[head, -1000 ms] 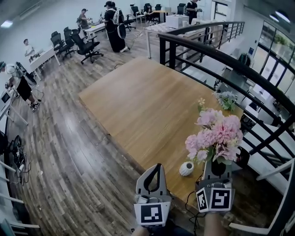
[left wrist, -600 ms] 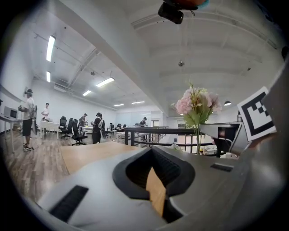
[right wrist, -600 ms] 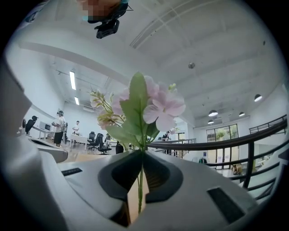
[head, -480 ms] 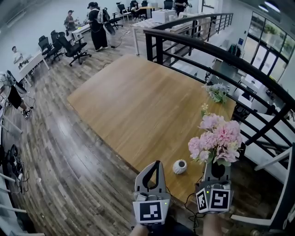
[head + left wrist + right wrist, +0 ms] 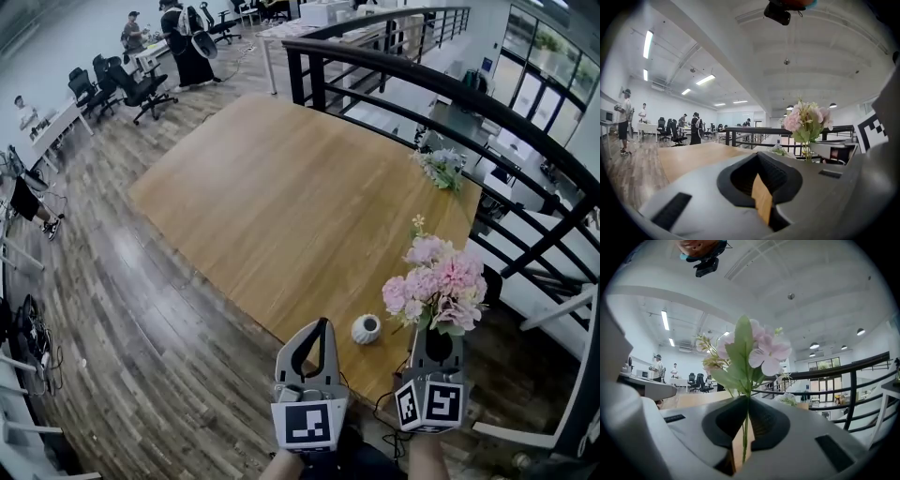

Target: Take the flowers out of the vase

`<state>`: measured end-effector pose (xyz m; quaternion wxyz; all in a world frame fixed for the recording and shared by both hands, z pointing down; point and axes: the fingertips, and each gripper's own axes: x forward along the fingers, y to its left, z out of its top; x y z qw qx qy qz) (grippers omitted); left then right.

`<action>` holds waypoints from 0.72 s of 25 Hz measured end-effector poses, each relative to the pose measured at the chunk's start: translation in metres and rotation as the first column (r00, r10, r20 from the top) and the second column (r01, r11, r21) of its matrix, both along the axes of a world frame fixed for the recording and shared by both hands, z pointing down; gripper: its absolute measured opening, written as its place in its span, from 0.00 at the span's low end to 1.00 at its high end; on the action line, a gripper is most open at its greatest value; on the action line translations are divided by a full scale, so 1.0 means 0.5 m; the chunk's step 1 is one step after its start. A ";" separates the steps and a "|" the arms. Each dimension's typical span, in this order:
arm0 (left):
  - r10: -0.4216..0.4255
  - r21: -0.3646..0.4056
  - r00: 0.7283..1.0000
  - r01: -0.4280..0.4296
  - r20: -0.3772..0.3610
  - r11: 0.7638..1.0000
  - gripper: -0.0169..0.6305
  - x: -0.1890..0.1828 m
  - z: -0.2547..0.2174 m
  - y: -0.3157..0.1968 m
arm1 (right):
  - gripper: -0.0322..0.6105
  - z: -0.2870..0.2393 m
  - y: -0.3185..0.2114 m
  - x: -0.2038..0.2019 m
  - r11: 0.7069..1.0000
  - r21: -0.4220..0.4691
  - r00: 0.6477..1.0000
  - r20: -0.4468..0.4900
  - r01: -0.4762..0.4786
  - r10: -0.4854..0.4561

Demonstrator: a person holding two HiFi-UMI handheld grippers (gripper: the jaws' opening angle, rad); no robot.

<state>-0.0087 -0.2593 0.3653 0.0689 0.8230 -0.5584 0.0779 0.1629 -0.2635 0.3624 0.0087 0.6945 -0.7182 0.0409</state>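
Observation:
My right gripper (image 5: 438, 332) is shut on the thin green stems of a pink flower bouquet (image 5: 439, 281), held over the near right corner of the wooden table (image 5: 281, 197). In the right gripper view the stems (image 5: 746, 427) run between the closed jaws, with the blooms (image 5: 754, 350) above. A small white ribbed vase (image 5: 366, 329) stands empty on the table, left of the bouquet. My left gripper (image 5: 322, 326) hovers just left of the vase, shut, with nothing in it (image 5: 758, 154). The left gripper view shows the bouquet (image 5: 806, 119) off to the right.
A second pale bunch of flowers (image 5: 439, 167) lies at the table's far right corner. A black railing (image 5: 422, 84) runs along the table's far and right sides, with a drop beyond it. People and office chairs (image 5: 141, 84) are at the back left.
The right gripper has sunk a little with the bouquet still in it. The left gripper has shifted slightly. The vase stays where it stood.

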 end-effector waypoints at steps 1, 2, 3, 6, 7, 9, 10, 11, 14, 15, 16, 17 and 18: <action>0.001 -0.004 1.000 -0.001 -0.002 1.000 0.08 0.002 0.004 0.000 | 0.11 0.006 0.001 0.001 1.000 -0.006 1.000 0.001 -0.001 0.001; 0.003 -0.008 1.000 -0.003 -0.002 1.000 0.08 0.004 0.007 0.000 | 0.11 0.011 0.001 0.002 1.000 -0.012 1.000 0.000 -0.001 0.001; 0.005 -0.011 1.000 -0.005 -0.001 1.000 0.08 0.006 0.010 0.000 | 0.11 0.016 0.002 0.004 1.000 -0.017 1.000 0.000 -0.003 0.003; 0.011 -0.021 1.000 -0.010 0.002 1.000 0.08 0.013 0.019 -0.004 | 0.11 0.031 0.001 0.009 0.999 -0.031 1.000 0.005 -0.010 0.010; 0.012 -0.022 1.000 -0.012 0.003 1.000 0.08 0.013 0.022 -0.006 | 0.10 0.036 0.000 0.010 0.999 -0.034 1.000 0.009 -0.013 0.013; 0.013 -0.023 1.000 -0.013 0.001 1.000 0.08 0.013 0.026 -0.010 | 0.10 0.046 -0.001 0.009 0.999 -0.040 1.000 0.016 -0.016 0.017; 0.013 -0.023 1.000 -0.013 0.000 1.000 0.08 0.012 0.027 -0.010 | 0.10 0.049 0.000 0.008 0.999 -0.040 1.000 0.020 -0.017 0.018; 0.013 -0.023 1.000 -0.013 0.000 1.000 0.08 0.012 0.027 -0.010 | 0.10 0.052 0.000 0.008 0.999 -0.037 1.000 0.025 -0.018 0.019; 0.011 -0.025 1.000 -0.011 -0.004 1.000 0.08 0.013 0.026 -0.011 | 0.10 0.051 -0.001 0.006 0.999 -0.040 0.999 0.029 -0.017 0.018; 0.011 -0.025 1.000 -0.011 -0.005 1.000 0.08 0.015 0.027 -0.012 | 0.10 0.049 -0.002 0.006 0.999 -0.045 0.999 0.028 -0.016 0.017; 0.011 -0.025 1.000 -0.011 -0.005 1.000 0.08 0.016 0.028 -0.012 | 0.10 0.050 -0.002 0.006 0.999 -0.048 0.999 0.030 -0.015 0.016; 0.011 -0.025 1.000 -0.011 -0.004 1.000 0.08 0.017 0.029 -0.011 | 0.10 0.053 -0.002 0.007 0.999 -0.047 0.999 0.035 -0.014 0.016; 0.011 -0.025 1.000 -0.011 -0.002 1.000 0.08 0.018 0.030 -0.011 | 0.10 0.057 -0.002 0.009 0.999 -0.044 0.999 0.043 -0.014 0.016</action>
